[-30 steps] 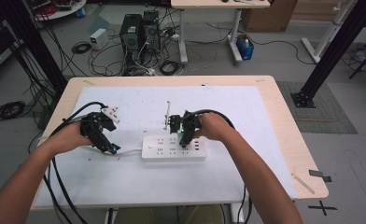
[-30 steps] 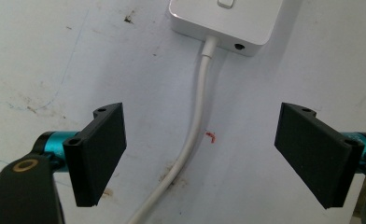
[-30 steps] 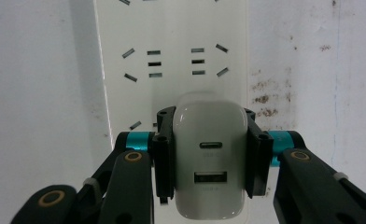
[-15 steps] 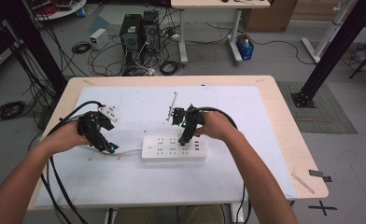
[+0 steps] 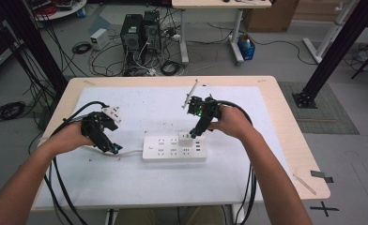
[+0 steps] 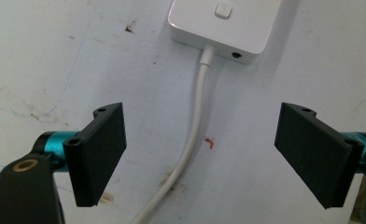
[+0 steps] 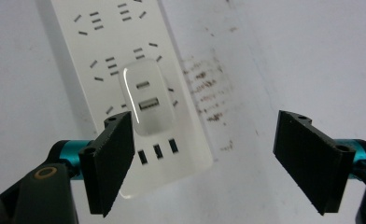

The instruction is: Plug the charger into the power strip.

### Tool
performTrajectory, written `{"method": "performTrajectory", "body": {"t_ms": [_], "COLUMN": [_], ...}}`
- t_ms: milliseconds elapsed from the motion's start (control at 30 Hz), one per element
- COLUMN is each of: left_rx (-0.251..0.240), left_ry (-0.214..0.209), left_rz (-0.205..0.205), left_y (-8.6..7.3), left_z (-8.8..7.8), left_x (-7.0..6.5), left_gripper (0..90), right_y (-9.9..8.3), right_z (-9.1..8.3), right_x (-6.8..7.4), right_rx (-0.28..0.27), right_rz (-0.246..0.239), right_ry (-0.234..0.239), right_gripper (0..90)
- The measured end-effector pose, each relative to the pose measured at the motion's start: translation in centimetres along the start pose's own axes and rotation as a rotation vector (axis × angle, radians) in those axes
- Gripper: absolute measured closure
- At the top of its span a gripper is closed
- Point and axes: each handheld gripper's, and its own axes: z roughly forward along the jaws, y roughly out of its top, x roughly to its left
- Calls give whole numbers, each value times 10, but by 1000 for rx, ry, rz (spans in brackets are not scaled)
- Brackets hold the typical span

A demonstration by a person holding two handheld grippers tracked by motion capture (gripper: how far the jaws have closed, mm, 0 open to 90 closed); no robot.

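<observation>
1. Workshop floor behind the table is cluttered: two dark computer towers [image 5: 140, 32], loose black cable coils, black metal frame legs at both sides, a second desk further back.
2. Wooden table [image 5: 295, 140] with pale rim, rectangular, covered by a white sheet [image 5: 140, 183] that is matte, scuffed and speckled with small brown stains.
3. White power strip [image 5: 174, 148] lies flat near the sheet's middle, long rectangular glossy plastic block with rounded corners, rows of socket slots and three small USB ports at one end.
4. White cord [image 6: 195, 126] leaves the strip's end by the switch button, round smooth rubber, curving across the sheet toward the left side; a tiny red mark sits just beside it.
5. White charger [image 7: 146, 100] stands plugged in the strip, small glossy rounded block with two USB slots on its face.
6. Left gripper [image 5: 108, 145] hovers over the cord just left of the strip, black flat ribbed pads on teal stubs, jaws wide apart, cord running between them untouched.
7. Right gripper [image 5: 194, 133] sits above the charger, tilted down; its jaws have just been opening and stand wide, nothing pinched, left pad close beside the charger, not pressing it.
8. Black cables trail from both grippers off the near table edge; nothing blocks the strip.
9. Small white block [image 5: 111, 112] sits on top of the left gripper.
</observation>
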Motion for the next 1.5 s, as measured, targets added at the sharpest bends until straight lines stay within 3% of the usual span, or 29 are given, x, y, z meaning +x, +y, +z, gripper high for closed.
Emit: {"method": "performTrajectory", "body": {"t_ms": [67, 233, 367, 600, 700, 800, 933, 1067, 1167, 1267, 1500], "left_rx": [4, -6, -14, -31, -33, -34, -39, -33, -36, -37, -42], "left_ry": [-2, -1, 4, 12, 15, 17, 18, 21, 25, 27, 30], "left_rz": [6, 4, 3, -1, 2, 6, 6, 13, 10, 9, 7], "left_y": [1, 2, 2, 1, 1, 2, 4, 6, 7, 6, 6], "left_z": [0, 0, -1, -3, -4, -5, -6, -6, -7, -8, -8], "left_x": [0, -1, -1, -1, -2, -3, -4, -4, -4, -3, -2], "left_gripper": [167, 167, 167, 167, 167, 167, 167, 167, 167, 167, 167], "right_y": [-10, -25, -40, -71, -82, -91, -96, -104, -106, -107, -105], "right_z": [-9, -23, -32, -41, -44, -46, -46, -52, -55, -56, -57], "right_x": [-2, -6, -9, -9, -9, -8, -6, -2, -1, -1, -2], "right_rx": [3, -7, -8, -7, -17, 5, 15, 9, 15, 41, 51], "right_rz": [38, 90, 174, 229, 264, 285, 293, 302, 287, 271, 279], "right_ry": [-26, -53, -96, -67, -102, -83, -72, -92, -91, -70, -79], "right_gripper": [121, 122, 122, 122, 122, 121, 121, 121, 121, 120, 120]}}
